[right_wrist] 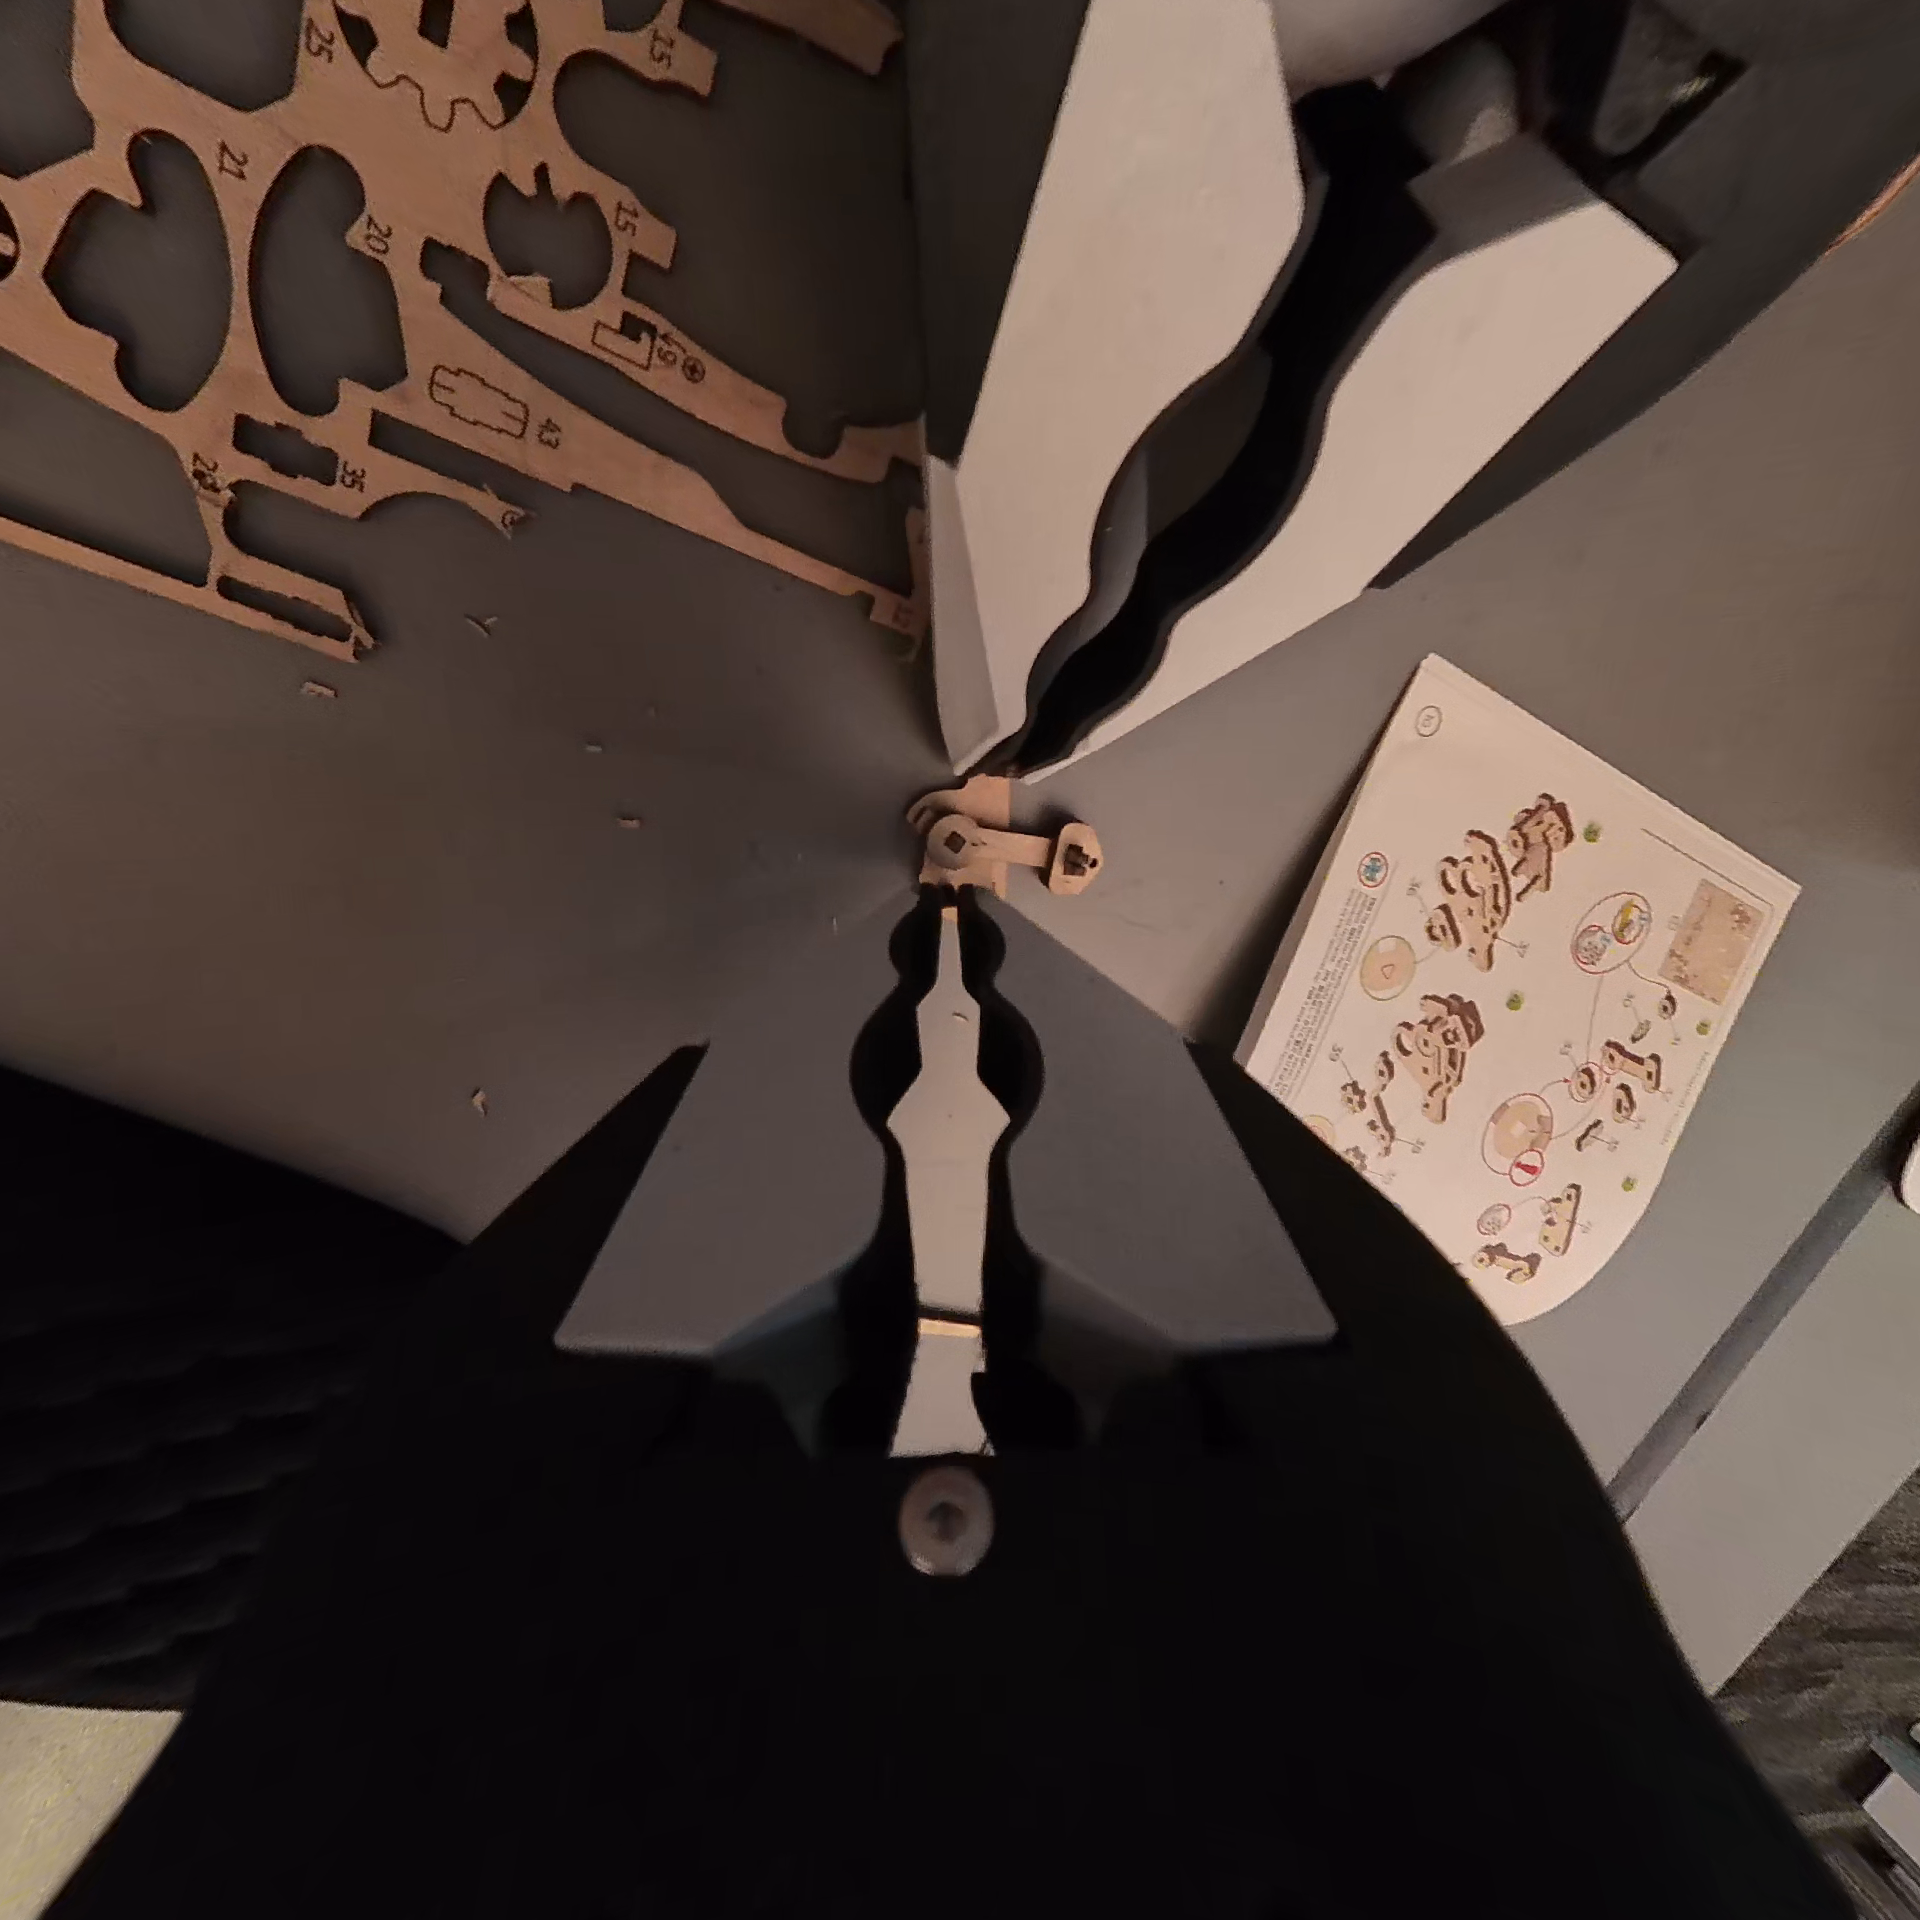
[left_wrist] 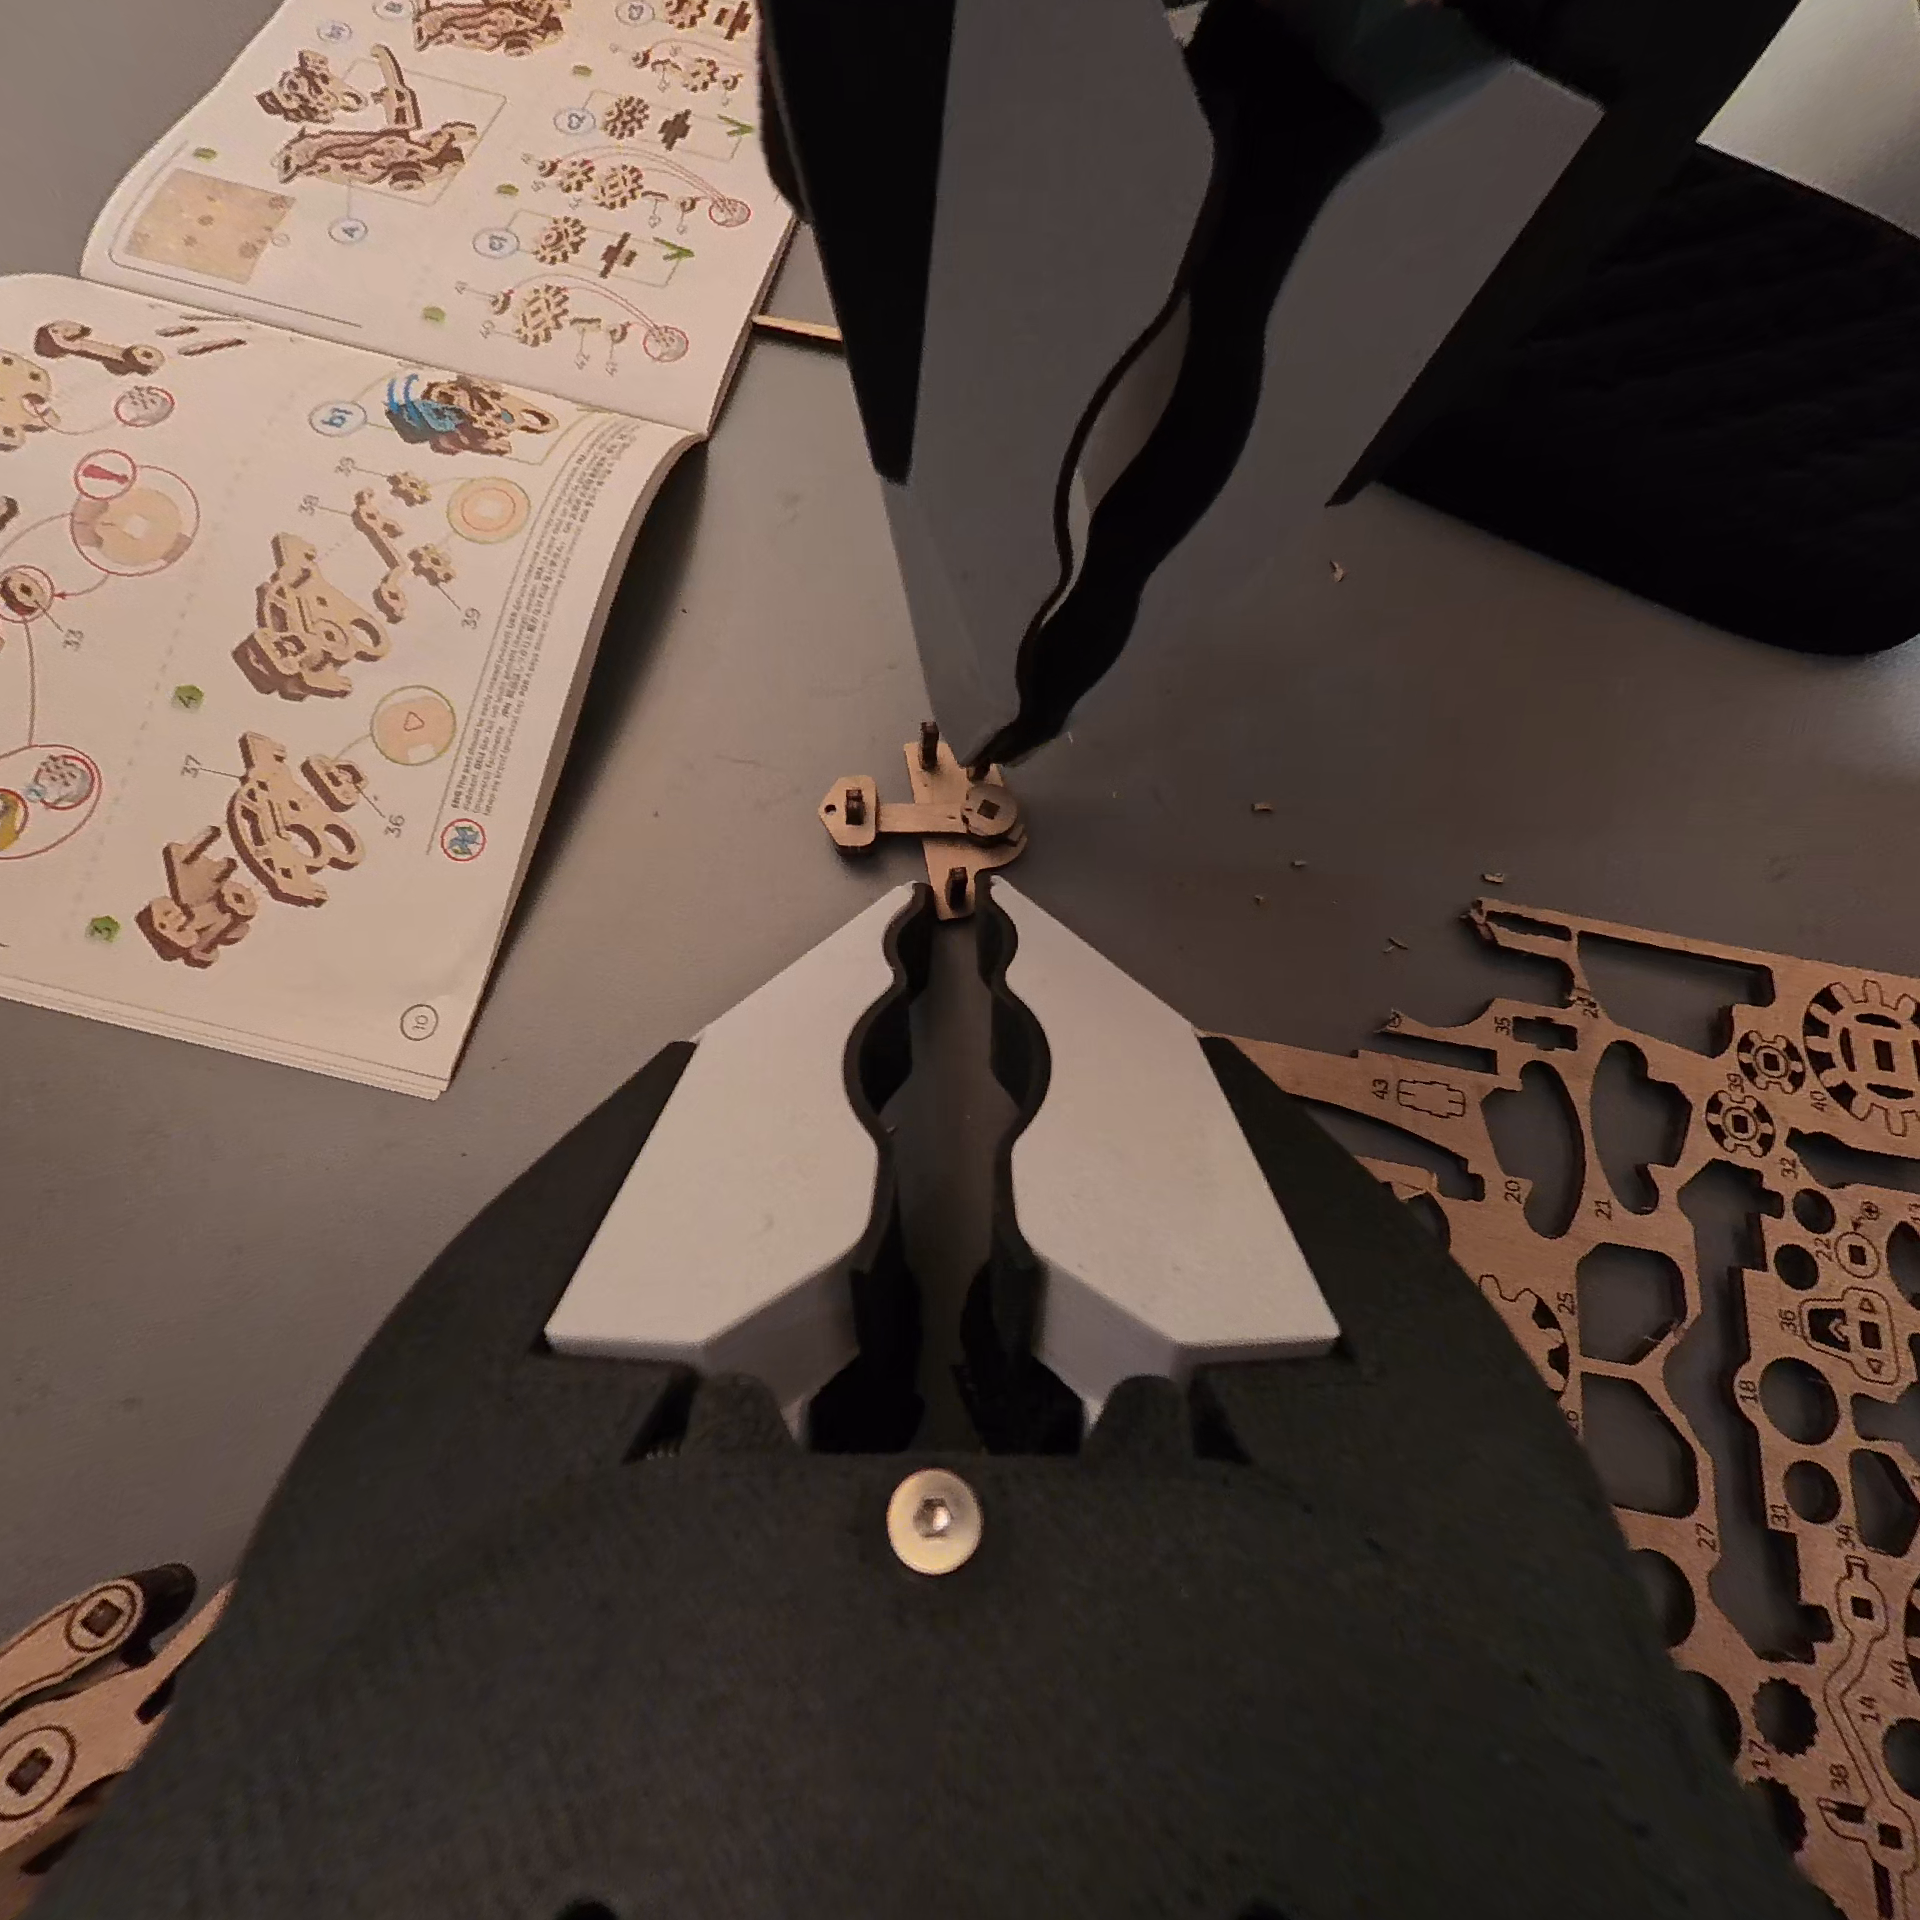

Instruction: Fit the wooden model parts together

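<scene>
A small wooden assembly [left_wrist: 940, 821] hangs between both grippers above the grey table [left_wrist: 675, 831]. It is a flat plate with short upright pegs, and a lever arm [left_wrist: 914, 816] lies across it, ending in a round disc with a square hole. My left gripper [left_wrist: 951, 896] is shut on the plate's near end, beside a peg. My right gripper [right_wrist: 943, 902] is shut on the opposite edge of the plate. It comes in from the top in the left wrist view [left_wrist: 982, 758]. The assembly also shows in the right wrist view [right_wrist: 982, 842], with the left gripper [right_wrist: 992, 767] above it.
An open instruction booklet [left_wrist: 312, 623] lies to the left. A laser-cut wooden sheet [left_wrist: 1662, 1247] with many empty cut-outs lies to the right. Part of a built wooden model [left_wrist: 73, 1704] sits at the bottom left. Wood chips [left_wrist: 1299, 862] dot the table. A dark bulky object [left_wrist: 1662, 416] stands behind. My two grippers' fingertips are within a few centimetres of each other. The dark bulky object [left_wrist: 1662, 416] lies around 15 cm away from my right fingertips.
</scene>
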